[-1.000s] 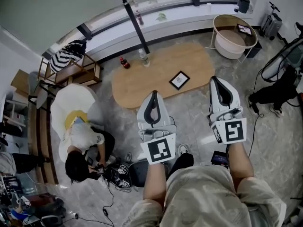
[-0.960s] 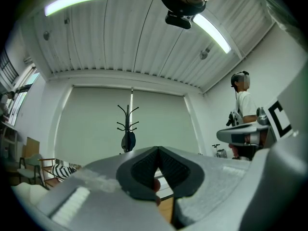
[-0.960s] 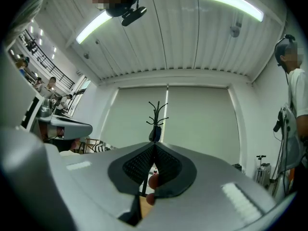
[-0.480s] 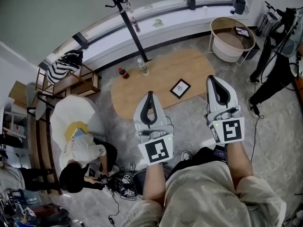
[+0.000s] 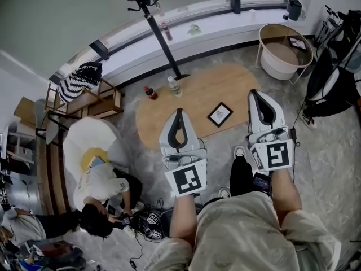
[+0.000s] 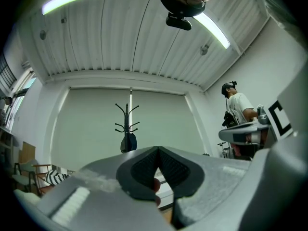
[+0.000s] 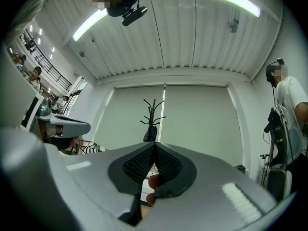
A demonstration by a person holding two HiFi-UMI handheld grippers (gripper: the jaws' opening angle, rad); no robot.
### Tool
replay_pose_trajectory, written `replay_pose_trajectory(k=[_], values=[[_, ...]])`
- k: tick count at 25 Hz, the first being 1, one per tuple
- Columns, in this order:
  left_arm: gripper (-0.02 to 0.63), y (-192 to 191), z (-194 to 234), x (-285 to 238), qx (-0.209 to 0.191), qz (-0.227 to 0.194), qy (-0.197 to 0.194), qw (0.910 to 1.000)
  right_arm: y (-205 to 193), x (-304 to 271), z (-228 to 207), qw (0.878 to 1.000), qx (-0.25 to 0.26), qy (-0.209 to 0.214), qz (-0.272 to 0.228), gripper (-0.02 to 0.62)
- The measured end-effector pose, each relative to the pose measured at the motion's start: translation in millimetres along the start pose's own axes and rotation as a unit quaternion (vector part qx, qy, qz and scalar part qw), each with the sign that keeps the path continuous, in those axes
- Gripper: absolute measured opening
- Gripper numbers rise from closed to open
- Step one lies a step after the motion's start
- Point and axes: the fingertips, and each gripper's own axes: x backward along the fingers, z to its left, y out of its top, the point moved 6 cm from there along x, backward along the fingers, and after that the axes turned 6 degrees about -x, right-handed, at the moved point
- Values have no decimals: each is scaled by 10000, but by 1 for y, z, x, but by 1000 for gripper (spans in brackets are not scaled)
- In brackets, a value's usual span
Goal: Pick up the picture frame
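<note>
Both tools are clamped shut with nothing between the jaws. The left tool (image 5: pixel 179 112) and right tool (image 5: pixel 255 94) are smooth grey-white shells with black ribbed pads pressed together into a point. Each carries a cube with a square black-and-white marker at the near end.

The picture frame (image 5: pixel 220 114) is small and square, with a thin dark border round a pale middle. It lies flat on the counter (image 5: pixel 161 112), a rounded oblong of light wood. In the head view it sits between the two tools, closer to the right one, and neither touches it.

At the far left of the counter stand a dark bottle with a red cap (image 5: pixel 150 92) and a clear bottle (image 5: pixel 175 86). The floor looks like grey marbled tile.
</note>
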Motion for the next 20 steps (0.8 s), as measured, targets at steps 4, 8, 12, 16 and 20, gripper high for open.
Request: replay_pose_trajectory(k=[4, 8, 12, 16, 20], values=[[2, -8, -5, -37, -44, 30, 39, 10000, -11, -31, -26, 10000, -90, 4, 8, 2], [2, -14, -6, -82, -39, 82, 140, 9999, -22, -74, -51, 9998, -166, 92, 85, 2], [3, -26, -8, -127, -38, 200, 239, 9995, -35, -119, -74, 9993, -237, 232, 142, 2], [2, -36, -15, -168, -43, 303, 350, 9989, -47, -155, -98, 9987, -303, 354, 204, 2], [2, -44, -19, -206, -63, 364, 442, 9983, -60, -187, -123, 9981, -358, 416, 261, 2]])
